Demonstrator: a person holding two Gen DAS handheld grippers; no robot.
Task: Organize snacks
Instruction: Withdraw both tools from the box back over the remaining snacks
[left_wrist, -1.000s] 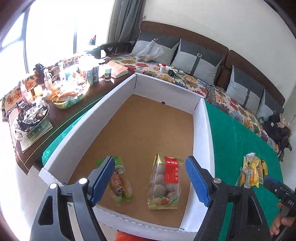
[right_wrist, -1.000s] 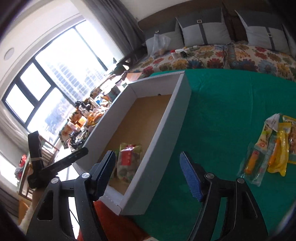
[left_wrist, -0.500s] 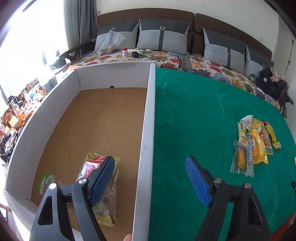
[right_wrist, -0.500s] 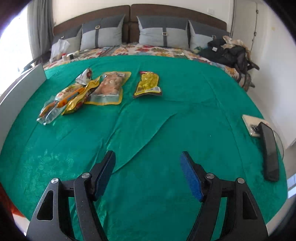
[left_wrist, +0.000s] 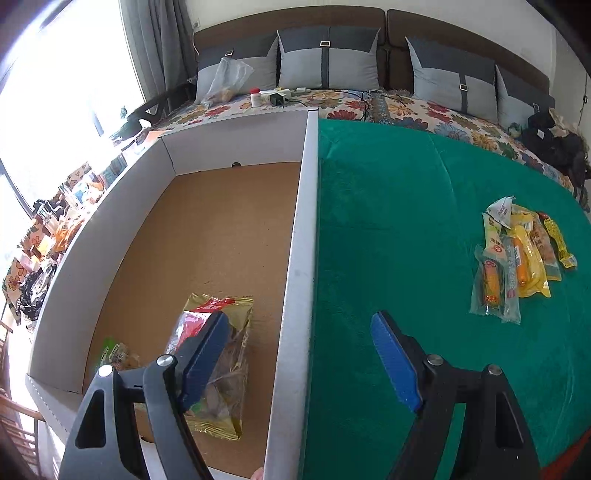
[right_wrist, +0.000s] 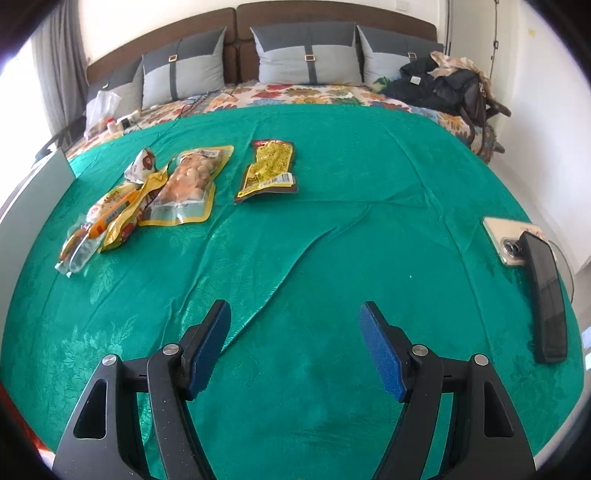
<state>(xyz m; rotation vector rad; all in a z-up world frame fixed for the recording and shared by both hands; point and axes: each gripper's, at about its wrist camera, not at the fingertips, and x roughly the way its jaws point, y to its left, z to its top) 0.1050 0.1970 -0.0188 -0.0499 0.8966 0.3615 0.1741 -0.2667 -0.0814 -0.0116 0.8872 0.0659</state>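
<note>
A white cardboard box (left_wrist: 297, 280) with a brown floor lies on the green bedspread. Inside it are a gold and red snack bag (left_wrist: 221, 354) and a green-labelled packet (left_wrist: 114, 354). My left gripper (left_wrist: 299, 354) is open and empty, straddling the box's right wall. A cluster of snack packets (left_wrist: 517, 254) lies on the bedspread to the right; it also shows in the right wrist view (right_wrist: 147, 199), beside a yellow packet (right_wrist: 269, 170). My right gripper (right_wrist: 295, 350) is open and empty above bare bedspread, well short of the packets.
A phone (right_wrist: 506, 240) and a black flat device (right_wrist: 546, 295) lie at the bed's right edge. Grey pillows (right_wrist: 306, 55) line the headboard, with a dark bag (right_wrist: 443, 88) at the far right. A cluttered side table (left_wrist: 48, 236) stands left of the box.
Both grippers swung right, away from the box; the right view went from the box to the snack packets. In the last half second both views barely shifted. Both grippers stayed open.
</note>
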